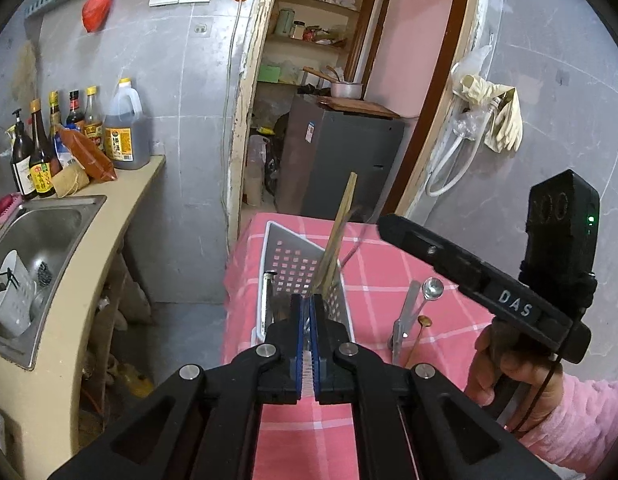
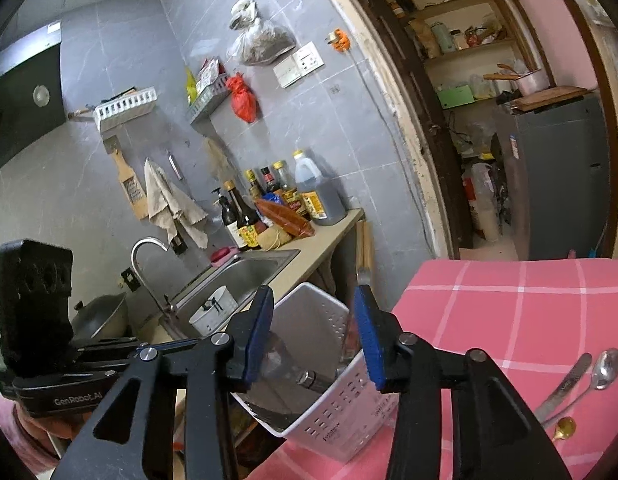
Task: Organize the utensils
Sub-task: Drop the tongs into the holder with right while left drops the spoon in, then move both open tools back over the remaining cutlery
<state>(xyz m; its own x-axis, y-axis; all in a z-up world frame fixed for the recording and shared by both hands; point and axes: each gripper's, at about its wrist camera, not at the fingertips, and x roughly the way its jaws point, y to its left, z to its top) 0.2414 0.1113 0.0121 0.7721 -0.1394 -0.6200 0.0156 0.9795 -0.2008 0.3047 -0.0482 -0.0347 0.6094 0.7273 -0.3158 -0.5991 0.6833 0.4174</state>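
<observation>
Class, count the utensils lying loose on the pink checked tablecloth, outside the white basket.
3: a steel spoon, a flat metal knife beside it, and a small gold-bowled spoon nearest the camera. Others may be hidden out of view.

"DAS" on right gripper (image 1: 389,226), "GenRobot.AI" on left gripper (image 2: 145,350)

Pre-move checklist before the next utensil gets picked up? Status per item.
1. Left gripper shut on the near wall of the white perforated plastic utensil basket, steadying it: ok.
2. Right gripper open and empty above the basket: ok.
3. Basket standing fully on the pink checked tablecloth: not ok, it sits at the cloth's edge.
4. Wooden chopsticks inside the basket, leaning: ok.
5. Remaining utensils on the cloth, steel spoon, steel tongs, small gold spoon, unobstructed: ok.
6. Free space in the basket for them: cannot tell.
</observation>
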